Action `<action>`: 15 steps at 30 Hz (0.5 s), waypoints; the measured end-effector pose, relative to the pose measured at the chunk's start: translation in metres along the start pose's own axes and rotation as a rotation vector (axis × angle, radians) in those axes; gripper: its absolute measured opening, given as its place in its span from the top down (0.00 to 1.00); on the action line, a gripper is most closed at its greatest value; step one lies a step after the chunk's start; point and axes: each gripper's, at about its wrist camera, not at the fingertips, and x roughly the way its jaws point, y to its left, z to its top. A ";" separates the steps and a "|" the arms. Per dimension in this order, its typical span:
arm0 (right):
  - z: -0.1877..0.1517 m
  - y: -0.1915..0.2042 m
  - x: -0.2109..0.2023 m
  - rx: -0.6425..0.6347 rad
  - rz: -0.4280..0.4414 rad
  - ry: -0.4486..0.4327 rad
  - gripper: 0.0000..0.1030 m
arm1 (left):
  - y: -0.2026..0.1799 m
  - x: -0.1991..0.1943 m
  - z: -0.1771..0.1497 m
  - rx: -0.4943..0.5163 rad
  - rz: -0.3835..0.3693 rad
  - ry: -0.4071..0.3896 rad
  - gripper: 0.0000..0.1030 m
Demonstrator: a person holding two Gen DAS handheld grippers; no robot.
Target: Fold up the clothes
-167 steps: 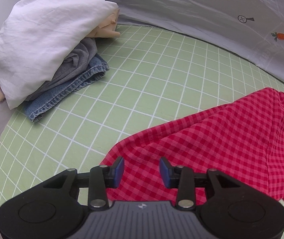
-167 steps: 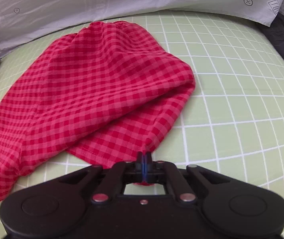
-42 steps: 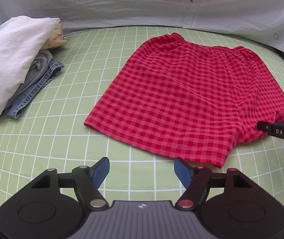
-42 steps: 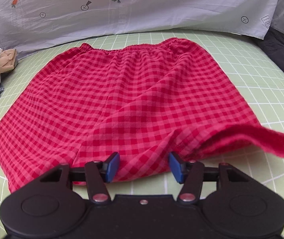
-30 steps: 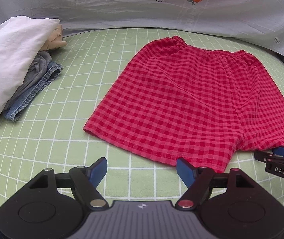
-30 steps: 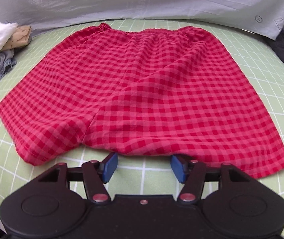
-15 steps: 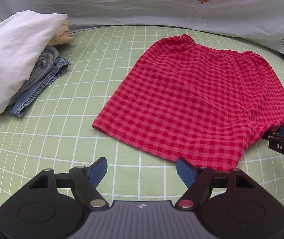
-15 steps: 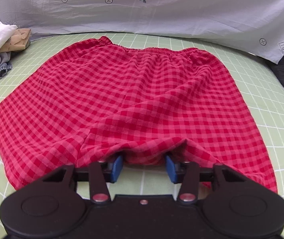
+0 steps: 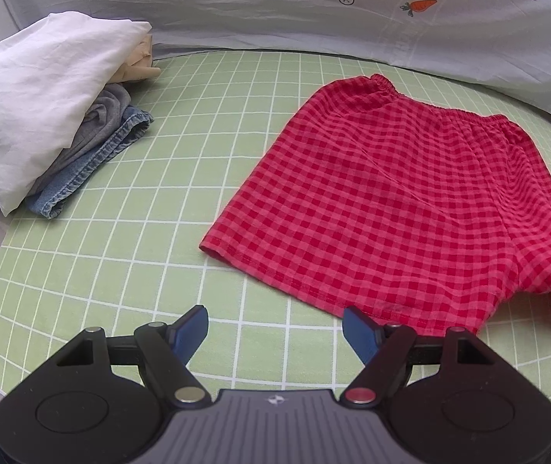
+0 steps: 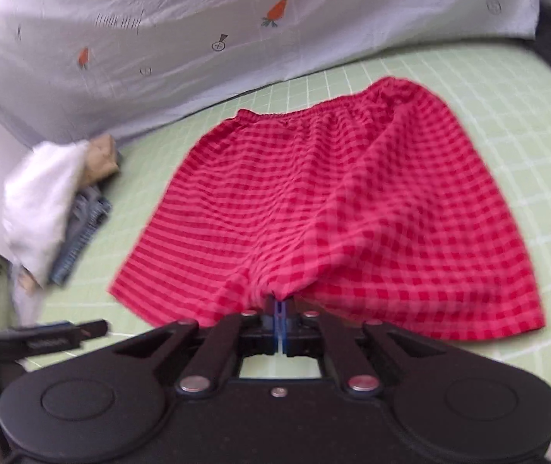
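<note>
Your left wrist view is bright and evenly lit, with soft daylight and only faint shadows under the red checked shorts [image 9: 411, 201] and the pile of clothes [image 9: 51, 108]. It stays sharp, though the fisheye bends the green grid mat [image 9: 182, 178] and darkens the picture's corners. Your right wrist view is smeared by motion blur: the shorts' checks, the grid lines and the carrot-print sheet [image 10: 198, 38] all streak, while your right claw [image 10: 280, 323] stays fairly crisp.

Right hand-held gripper [image 10: 280, 311] pinched closed; left hand-held gripper [image 9: 275, 328] spread wide.
</note>
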 end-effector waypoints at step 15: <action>-0.009 -0.012 0.006 -0.150 -0.199 0.005 0.57 | -0.018 -0.001 -0.004 0.007 -0.014 0.005 0.24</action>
